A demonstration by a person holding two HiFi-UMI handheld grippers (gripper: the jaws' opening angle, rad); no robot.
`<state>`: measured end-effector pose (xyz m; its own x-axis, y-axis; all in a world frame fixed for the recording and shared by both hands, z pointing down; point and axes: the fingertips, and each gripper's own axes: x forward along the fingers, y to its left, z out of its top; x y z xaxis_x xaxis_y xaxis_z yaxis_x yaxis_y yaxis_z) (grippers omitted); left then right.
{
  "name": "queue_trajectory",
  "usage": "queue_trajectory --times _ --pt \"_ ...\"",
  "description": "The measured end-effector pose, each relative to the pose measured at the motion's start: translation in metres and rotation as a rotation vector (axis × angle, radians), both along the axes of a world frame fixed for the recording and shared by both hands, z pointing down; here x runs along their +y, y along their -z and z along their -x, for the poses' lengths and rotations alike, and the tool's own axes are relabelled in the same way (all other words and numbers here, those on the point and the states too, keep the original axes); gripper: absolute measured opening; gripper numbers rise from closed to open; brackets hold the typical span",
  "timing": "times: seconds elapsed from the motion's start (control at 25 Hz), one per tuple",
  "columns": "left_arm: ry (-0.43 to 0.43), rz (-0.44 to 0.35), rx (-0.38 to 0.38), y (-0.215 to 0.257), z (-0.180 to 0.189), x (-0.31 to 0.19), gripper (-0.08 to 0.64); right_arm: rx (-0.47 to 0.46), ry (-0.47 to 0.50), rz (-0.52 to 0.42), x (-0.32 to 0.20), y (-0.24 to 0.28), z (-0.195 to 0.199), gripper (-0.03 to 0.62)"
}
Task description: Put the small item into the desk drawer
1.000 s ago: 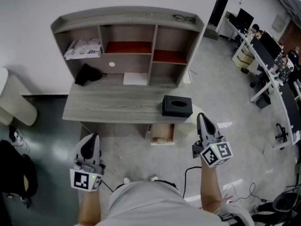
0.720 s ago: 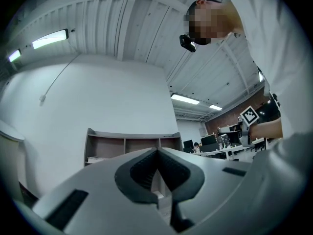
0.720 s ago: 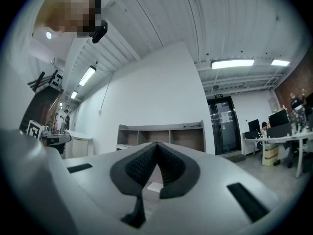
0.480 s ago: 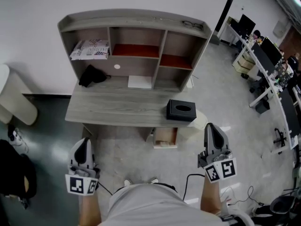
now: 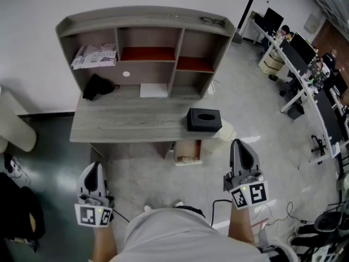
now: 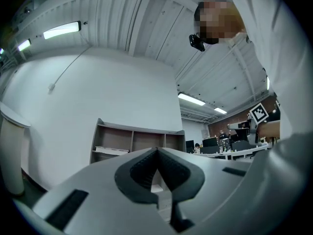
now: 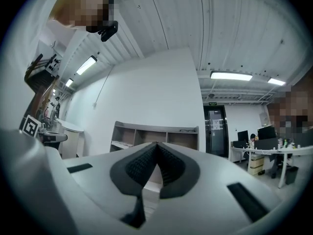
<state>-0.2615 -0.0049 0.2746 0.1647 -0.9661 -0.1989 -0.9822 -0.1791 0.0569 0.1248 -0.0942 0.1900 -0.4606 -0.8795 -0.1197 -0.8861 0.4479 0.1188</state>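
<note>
The left tool (image 5: 94, 169) and right tool (image 5: 239, 146) are both pinched closed on nothing and point toward the tabletop (image 5: 131, 125) at twelve o'clock. The drawer (image 5: 187, 152) juts out beneath it, at nine o'clock of the right tool's tip. I cannot tell which thing is the small item.

A grey wood-grain bench (image 5: 125, 125) with a shelf hutch (image 5: 147, 25) on top stands against a plain white wall (image 5: 27, 26), on a pale glossy floor (image 5: 256, 124) that turns dark at the left. Off to the right runs a row of white office desks (image 5: 289, 100) carrying dark monitors (image 5: 301, 49). Long strip lights (image 7: 231, 76) glow on a ribbed white ceiling (image 7: 195, 23).
</note>
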Motion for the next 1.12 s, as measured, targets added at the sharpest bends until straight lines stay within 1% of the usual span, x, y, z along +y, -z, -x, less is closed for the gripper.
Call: queue_trajectory --times 0.2,0.4,0.56,0.8,1.12 --pt "-0.031 -0.017 -0.021 0.006 0.004 0.001 0.017 -0.003 -0.018 -0.001 0.007 0.0 0.006 0.023" --pt "-0.04 -0.012 -0.023 0.007 0.014 0.007 0.017 -0.011 -0.026 0.011 0.011 -0.005 0.014 0.021" --pt "-0.042 -0.002 -0.042 0.003 0.021 0.012 0.017 -0.014 -0.031 0.024 0.014 -0.01 0.021 0.023" --pt "-0.051 0.009 -0.033 -0.001 0.025 0.017 0.017 -0.018 -0.034 0.047 0.018 -0.018 0.027 0.023" --pt "-0.077 0.014 -0.042 -0.002 0.02 0.012 0.017 -0.022 -0.061 0.063 0.021 -0.022 0.02 0.021"
